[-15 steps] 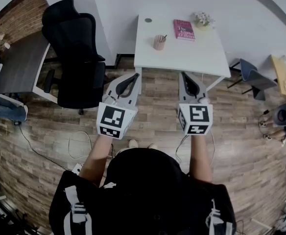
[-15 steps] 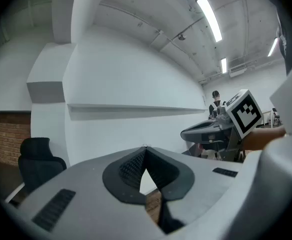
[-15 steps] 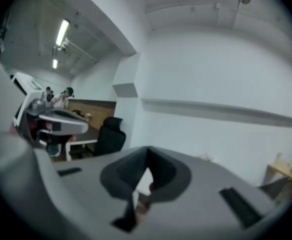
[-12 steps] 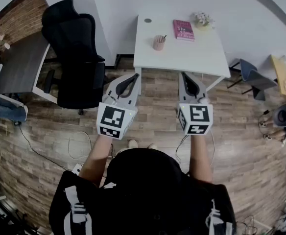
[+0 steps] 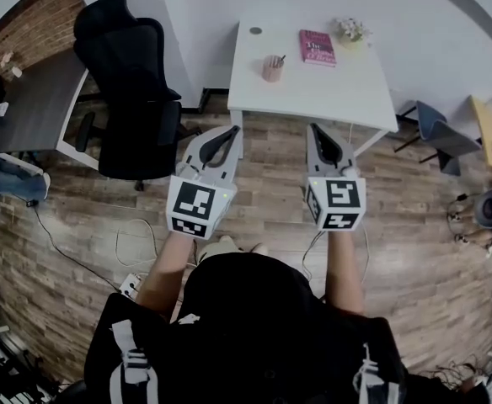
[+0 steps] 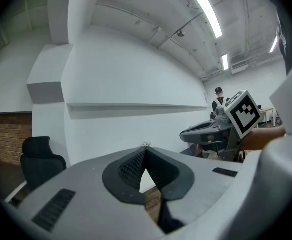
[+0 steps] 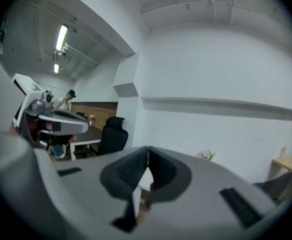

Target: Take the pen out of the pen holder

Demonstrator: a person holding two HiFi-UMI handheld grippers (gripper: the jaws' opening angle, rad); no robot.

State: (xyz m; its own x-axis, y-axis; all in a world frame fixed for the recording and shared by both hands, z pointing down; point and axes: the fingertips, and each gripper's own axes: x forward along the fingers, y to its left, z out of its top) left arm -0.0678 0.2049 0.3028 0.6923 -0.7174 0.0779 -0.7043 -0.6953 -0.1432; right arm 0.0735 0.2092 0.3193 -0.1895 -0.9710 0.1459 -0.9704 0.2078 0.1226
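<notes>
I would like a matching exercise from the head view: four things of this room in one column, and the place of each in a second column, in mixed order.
Things:
1. pen holder
2. red book
3. black office chair
4. small plant

Places:
a. on the floor, left of the white table
b. near the table's far right corner
c. lying flat between the holder and the plant
d. upright on the table's left part, with a pen in it

Pairs: 1-d, 2-c, 3-a, 4-b

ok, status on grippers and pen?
Left hand-held gripper shut, empty; right hand-held gripper same. Dark pen in pink cylindrical pen holder on white table, untouched. Red book lies aside.
</notes>
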